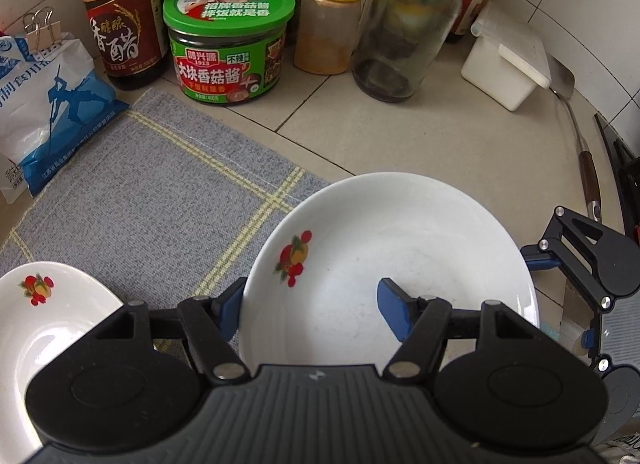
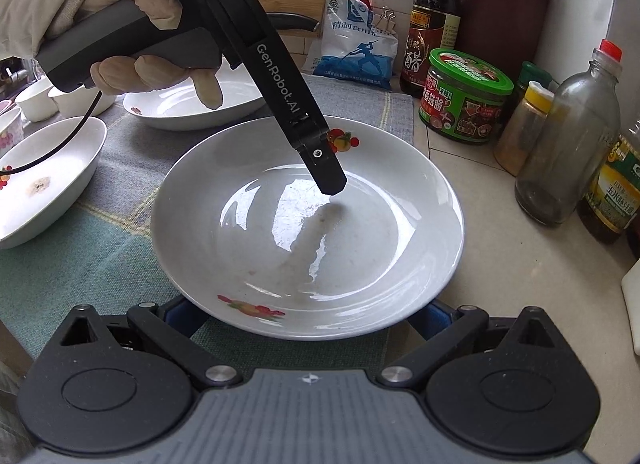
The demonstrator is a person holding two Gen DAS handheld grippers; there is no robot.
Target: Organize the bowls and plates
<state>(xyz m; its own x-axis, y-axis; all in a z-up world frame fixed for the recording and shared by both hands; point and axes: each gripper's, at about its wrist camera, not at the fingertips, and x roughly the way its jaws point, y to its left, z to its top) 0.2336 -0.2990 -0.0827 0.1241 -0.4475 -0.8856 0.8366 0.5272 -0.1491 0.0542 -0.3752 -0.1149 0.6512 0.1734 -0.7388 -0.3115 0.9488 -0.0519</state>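
Observation:
A white plate (image 1: pixel 400 248) (image 2: pixel 360 248) with fruit prints lies partly on the grey mat (image 1: pixel 152 203). My left gripper (image 1: pixel 312 308) is open astride its rim, one blue pad (image 1: pixel 231 306) just outside and the other pad (image 1: pixel 394 314) inside, clear of the surface. From the right wrist view, a gloved hand (image 2: pixel 132 23) holds the left gripper (image 2: pixel 322 169) down into the plate. My right gripper (image 2: pixel 308 318) (image 1: pixel 560 300) stands wide open at the opposite rim, fingertips hidden under the edge. More matching plates (image 1: pixel 48 328) (image 2: pixel 192 103) (image 2: pixel 48 183) rest on the mat.
Along the tiled wall stand a vinegar bottle (image 1: pixel 120 23), a green sauce jar (image 1: pixel 228 43), a spice jar (image 1: pixel 328 23), a glass bottle (image 1: pixel 404 31) and a white box (image 1: pixel 504 63). A salt bag (image 1: pixel 44 111) leans left. Small bowls (image 2: pixel 40 101) sit far left.

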